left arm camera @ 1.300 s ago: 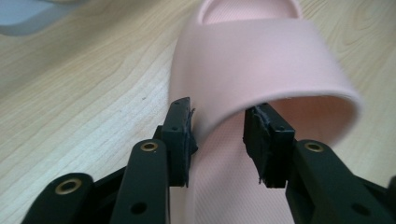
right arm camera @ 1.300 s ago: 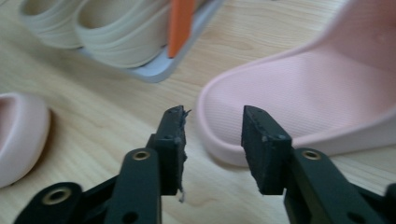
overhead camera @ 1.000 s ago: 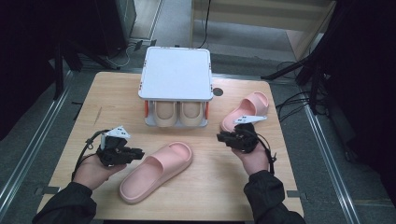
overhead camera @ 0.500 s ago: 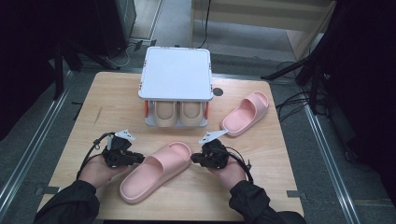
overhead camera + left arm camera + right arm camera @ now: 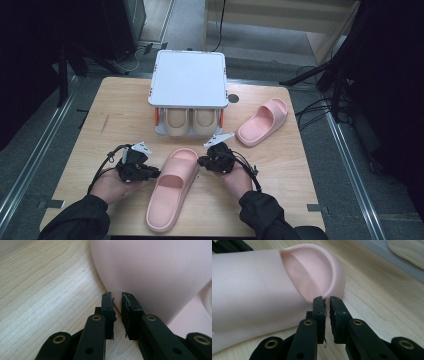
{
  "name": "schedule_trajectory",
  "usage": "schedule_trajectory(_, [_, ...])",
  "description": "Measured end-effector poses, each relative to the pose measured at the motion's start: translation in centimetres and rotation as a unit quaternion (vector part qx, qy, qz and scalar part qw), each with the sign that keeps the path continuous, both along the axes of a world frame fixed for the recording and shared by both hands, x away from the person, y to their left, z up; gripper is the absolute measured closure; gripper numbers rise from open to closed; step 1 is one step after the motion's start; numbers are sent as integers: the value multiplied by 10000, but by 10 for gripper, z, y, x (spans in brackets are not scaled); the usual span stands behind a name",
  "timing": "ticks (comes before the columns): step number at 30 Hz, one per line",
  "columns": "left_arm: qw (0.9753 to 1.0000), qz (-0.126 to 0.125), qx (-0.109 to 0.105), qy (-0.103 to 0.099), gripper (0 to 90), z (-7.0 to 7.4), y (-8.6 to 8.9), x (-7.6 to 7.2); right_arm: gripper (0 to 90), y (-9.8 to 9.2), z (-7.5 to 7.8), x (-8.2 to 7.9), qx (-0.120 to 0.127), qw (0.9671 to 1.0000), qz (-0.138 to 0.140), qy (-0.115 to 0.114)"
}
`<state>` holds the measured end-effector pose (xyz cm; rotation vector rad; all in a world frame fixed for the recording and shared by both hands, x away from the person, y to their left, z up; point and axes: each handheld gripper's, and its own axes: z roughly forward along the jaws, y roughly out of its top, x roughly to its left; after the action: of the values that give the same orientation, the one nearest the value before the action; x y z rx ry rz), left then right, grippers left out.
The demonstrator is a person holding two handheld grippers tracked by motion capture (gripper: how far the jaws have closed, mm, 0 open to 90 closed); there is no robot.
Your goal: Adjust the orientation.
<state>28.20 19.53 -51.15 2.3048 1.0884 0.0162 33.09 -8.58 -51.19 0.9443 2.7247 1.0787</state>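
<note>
Two forearms in dark sleeves reach forward. The left gripper (image 5: 150,171) points right, jaws nearly closed. The right gripper (image 5: 201,161) points left toward it, jaws also nearly closed.

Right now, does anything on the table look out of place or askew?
Yes: the two pink slippers are split up. One pink slipper lies diagonally between the left gripper and right gripper; its mate sits apart at the right of the shoe rack, angled differently. Nothing looks damaged or spilled.

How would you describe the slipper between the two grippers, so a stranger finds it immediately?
Start at the white rack on the wooden table. Nearer the person lies a pink slipper. Unlike the other pink slipper at the right, it lies between both grippers.
</note>
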Motion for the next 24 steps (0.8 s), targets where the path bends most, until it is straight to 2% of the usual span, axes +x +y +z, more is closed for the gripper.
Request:
schedule_trajectory(11, [10000, 47, -52, 26, 764, 2, 1, 1, 811, 10, -2, 8, 70, 9999, -31, -74])
schedule_trajectory(15, [9998, 115, -185, -17, 713, 5, 4, 4, 791, 8, -2, 9, 69, 9999, -64, -53])
schedule_trajectory(17, [9996, 145, -229, -71, 660, 8, 7, 6, 775, 3, 2, 8, 77, 9998, -111, -114])
schedule_trajectory(18, [9993, 186, -304, -103, 639, 11, 9, 10, 765, -4, 8, 8, 161, 9996, -199, -149])
schedule_trajectory(20, [9992, 199, -325, -143, 633, 13, 10, 12, 758, -7, 10, 8, 197, 9994, -239, -162])
schedule_trajectory(22, [9987, 229, -426, -188, 617, 15, 11, 17, 734, -19, 16, 8, 294, 9987, -341, -228])
schedule_trajectory(23, [9987, 229, -426, -188, 612, 15, 11, 17, 734, -19, 16, 8, 294, 9987, -341, -228])
schedule_trajectory(24, [9987, 215, -430, -183, 607, 17, 11, 20, 712, -27, 19, 7, 323, 9982, -432, -258])
